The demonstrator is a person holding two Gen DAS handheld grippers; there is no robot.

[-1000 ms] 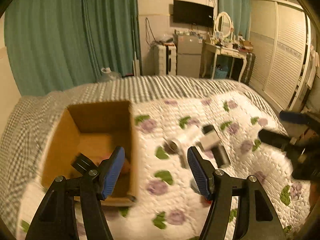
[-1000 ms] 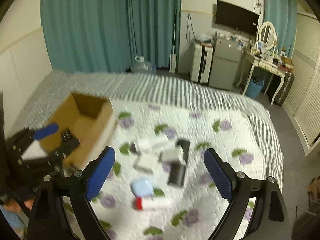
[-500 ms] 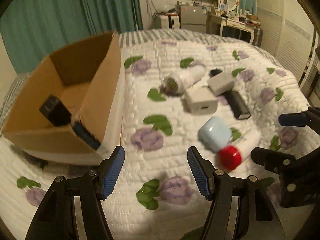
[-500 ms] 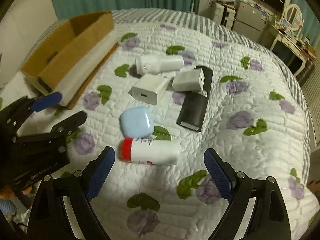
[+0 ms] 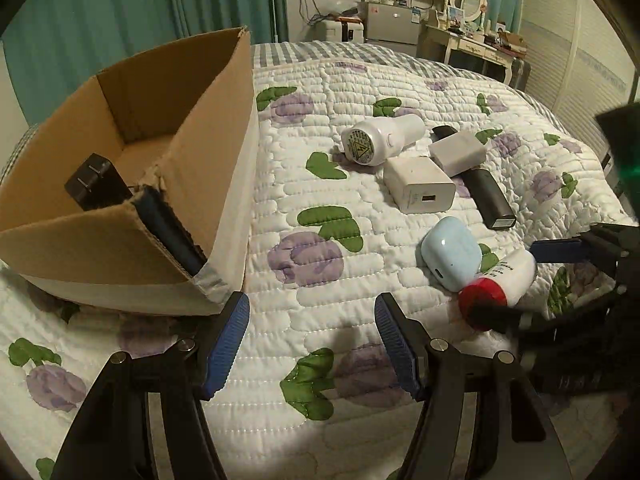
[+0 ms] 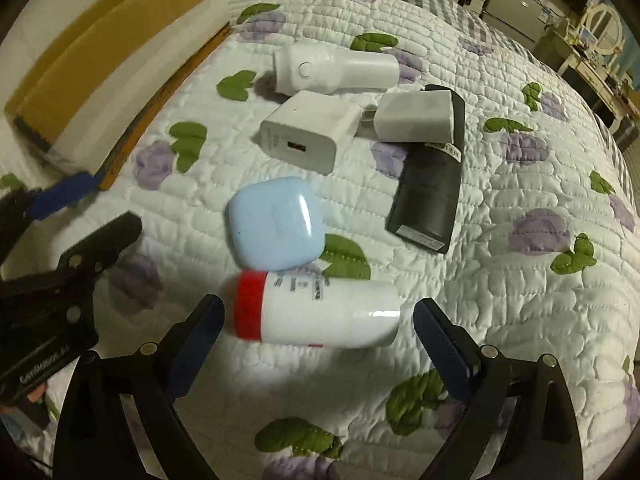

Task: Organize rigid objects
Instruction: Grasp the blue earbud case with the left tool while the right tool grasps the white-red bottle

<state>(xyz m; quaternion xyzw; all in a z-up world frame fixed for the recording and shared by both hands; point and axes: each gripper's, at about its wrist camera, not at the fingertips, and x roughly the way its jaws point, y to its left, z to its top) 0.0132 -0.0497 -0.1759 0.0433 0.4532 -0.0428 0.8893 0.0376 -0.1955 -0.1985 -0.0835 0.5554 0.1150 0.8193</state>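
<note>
A white bottle with a red cap (image 6: 316, 308) lies on the quilt, and my right gripper (image 6: 320, 340) is open with a finger at each end of it. The bottle also shows in the left wrist view (image 5: 498, 282). Behind it lie a light blue case (image 6: 274, 224), a white USB charger (image 6: 308, 134), a grey adapter (image 6: 416, 116), a black power bank (image 6: 430, 192) and a white cylinder (image 6: 332, 70). My left gripper (image 5: 312, 340) is open and empty, low over the quilt beside a cardboard box (image 5: 132, 184) that holds a black charger (image 5: 94, 186).
The flowered quilt (image 5: 320, 248) covers the bed. The box stands at the left, its near corner close to my left fingers. The right gripper's fingers show at the right edge of the left wrist view (image 5: 560, 250). Bedroom furniture stands far behind.
Both grippers have dropped from looking across the room to low over the quilt. The right gripper has closed in around the red-capped bottle. Both stay open.
</note>
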